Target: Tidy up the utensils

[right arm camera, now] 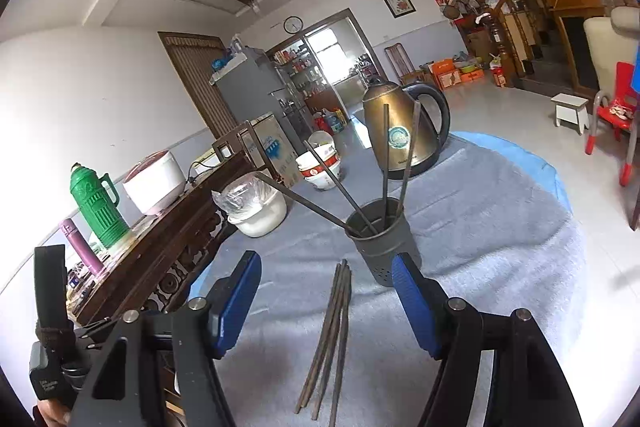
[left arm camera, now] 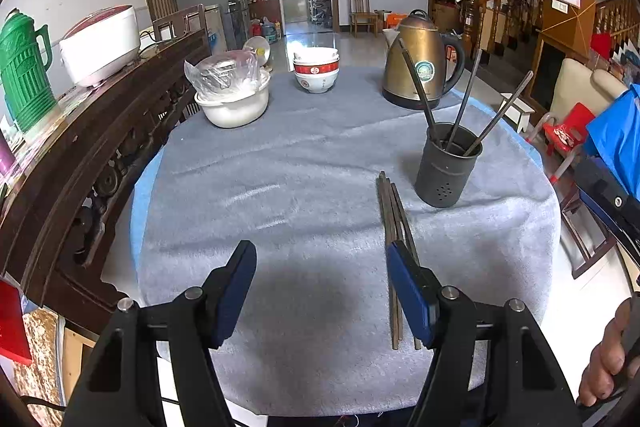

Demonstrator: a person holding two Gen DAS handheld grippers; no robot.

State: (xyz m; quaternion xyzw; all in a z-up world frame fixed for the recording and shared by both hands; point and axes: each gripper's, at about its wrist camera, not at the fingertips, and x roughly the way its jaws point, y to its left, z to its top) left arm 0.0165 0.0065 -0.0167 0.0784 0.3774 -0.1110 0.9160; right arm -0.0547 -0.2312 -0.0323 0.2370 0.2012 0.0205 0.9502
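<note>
A dark metal utensil holder (left arm camera: 446, 169) (right arm camera: 382, 241) stands on the grey cloth with several chopsticks (left arm camera: 464, 107) (right arm camera: 352, 195) leaning out of it. A bundle of loose brown chopsticks (left arm camera: 394, 227) (right arm camera: 330, 339) lies flat on the cloth just in front of the holder. My left gripper (left arm camera: 322, 255) hovers open over bare cloth, its right finger (left arm camera: 412, 291) covering part of the bundle. My right gripper (right arm camera: 326, 267) is open too, with the loose chopsticks lying on the cloth below the gap between its fingers. Neither holds anything.
At the table's far side stand a brass kettle (left arm camera: 420, 67) (right arm camera: 404, 131), stacked red-and-white bowls (left arm camera: 317, 69) (right arm camera: 320, 167) and a white pot with a plastic bag (left arm camera: 232, 95) (right arm camera: 256, 207). A dark wooden sideboard (left arm camera: 100, 155) flanks the left edge, carrying a green thermos (left arm camera: 24, 67) and a rice cooker (left arm camera: 100, 45).
</note>
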